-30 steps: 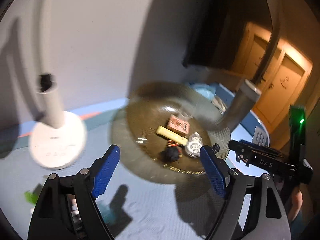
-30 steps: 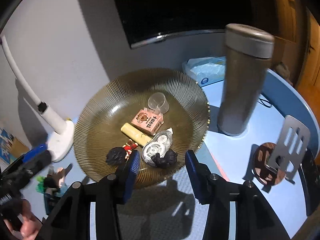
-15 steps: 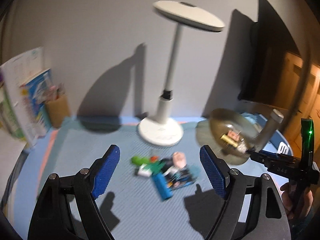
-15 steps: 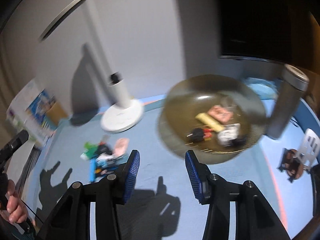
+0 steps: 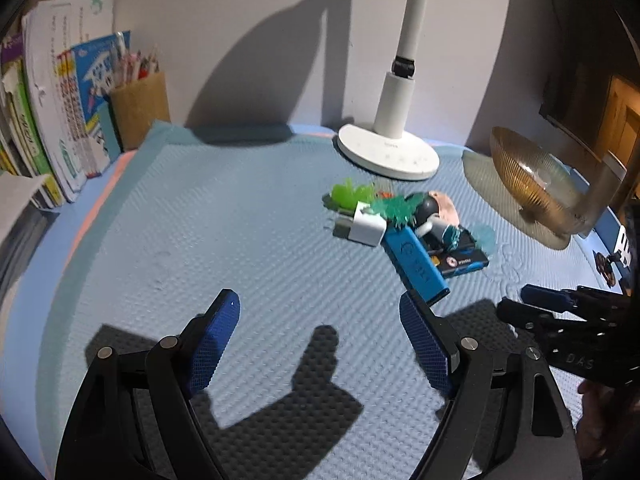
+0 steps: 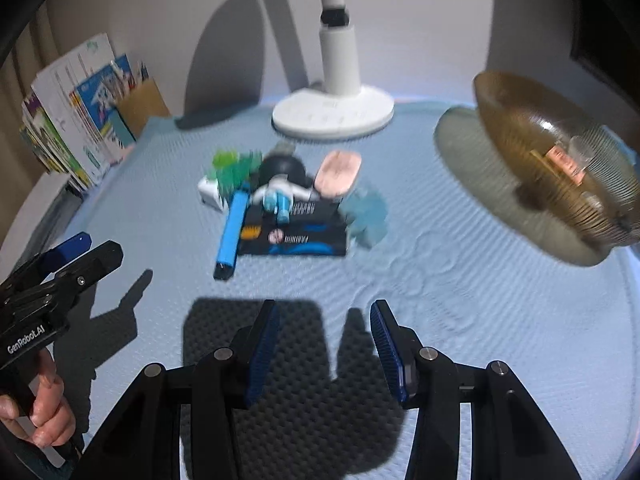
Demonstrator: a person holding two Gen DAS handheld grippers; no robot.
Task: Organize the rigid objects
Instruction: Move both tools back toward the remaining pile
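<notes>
A pile of small objects lies on the blue mat: a blue stick [image 5: 416,264] [image 6: 232,232], a white block [image 5: 366,228], green plastic plants [image 5: 352,194], a black packet [image 5: 464,260] [image 6: 296,236], a pink oval piece [image 6: 338,172] and a dark ball [image 6: 280,168]. To the right stands an amber ribbed glass bowl [image 5: 520,176] [image 6: 520,128] with several small items in it. My left gripper [image 5: 320,308] hangs open and empty over bare mat, near-left of the pile. My right gripper [image 6: 324,316] is open with a narrower gap, empty, on the near side of the pile.
A white lamp base [image 5: 388,152] stands behind the pile. Books [image 5: 60,120] and a brown pencil holder [image 5: 138,108] line the left wall. A metal flask [image 5: 596,200] stands beside the bowl. A hand [image 6: 44,412] holds the left gripper's handle.
Both views have swung left from the bowl to the pile on the mat, and both grippers have come lower. Neither gripper's jaw gap has changed.
</notes>
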